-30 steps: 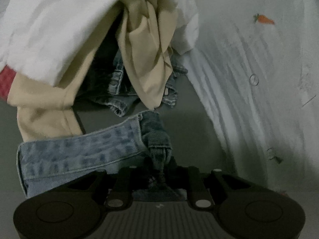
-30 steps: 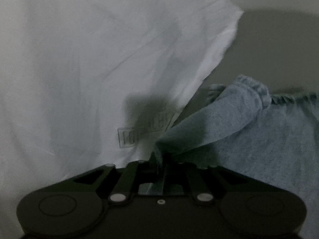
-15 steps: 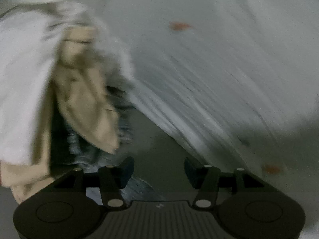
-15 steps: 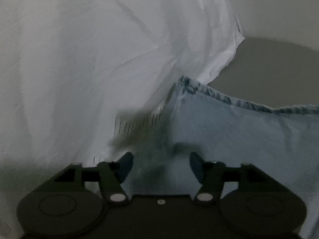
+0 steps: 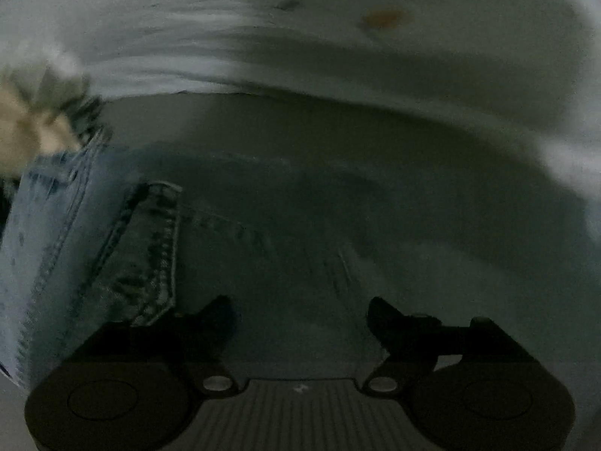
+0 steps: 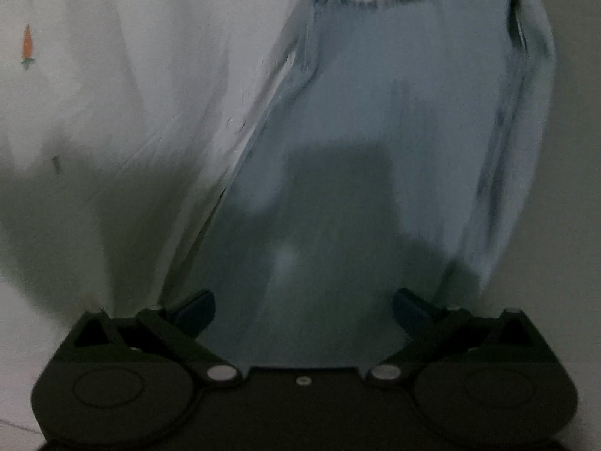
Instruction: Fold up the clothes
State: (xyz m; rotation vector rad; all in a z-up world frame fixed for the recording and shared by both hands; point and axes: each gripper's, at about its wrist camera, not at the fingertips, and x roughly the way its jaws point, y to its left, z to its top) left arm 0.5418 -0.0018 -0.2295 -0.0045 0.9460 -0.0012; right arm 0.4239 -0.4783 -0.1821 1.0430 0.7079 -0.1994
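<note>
Light blue denim jeans [image 5: 112, 248] lie flat under both grippers; the left wrist view shows the pocket seams at lower left, and the right wrist view shows a flat denim panel [image 6: 375, 150] running away from me. My left gripper [image 5: 300, 315] is open and empty just above the denim. My right gripper [image 6: 303, 306] is open wide and empty over the denim. Both views are blurred by motion.
A white garment with small orange carrot prints [image 5: 338, 37] lies beyond the jeans, and also at the left in the right wrist view [image 6: 94, 112]. A beige and white pile of clothes [image 5: 26, 124] sits at far left. Grey table surface [image 5: 263, 124] shows between.
Both grippers were shut on the denim a second ago; they have opened and let it go. The jeans now lie flat, and both cameras have swung over them.
</note>
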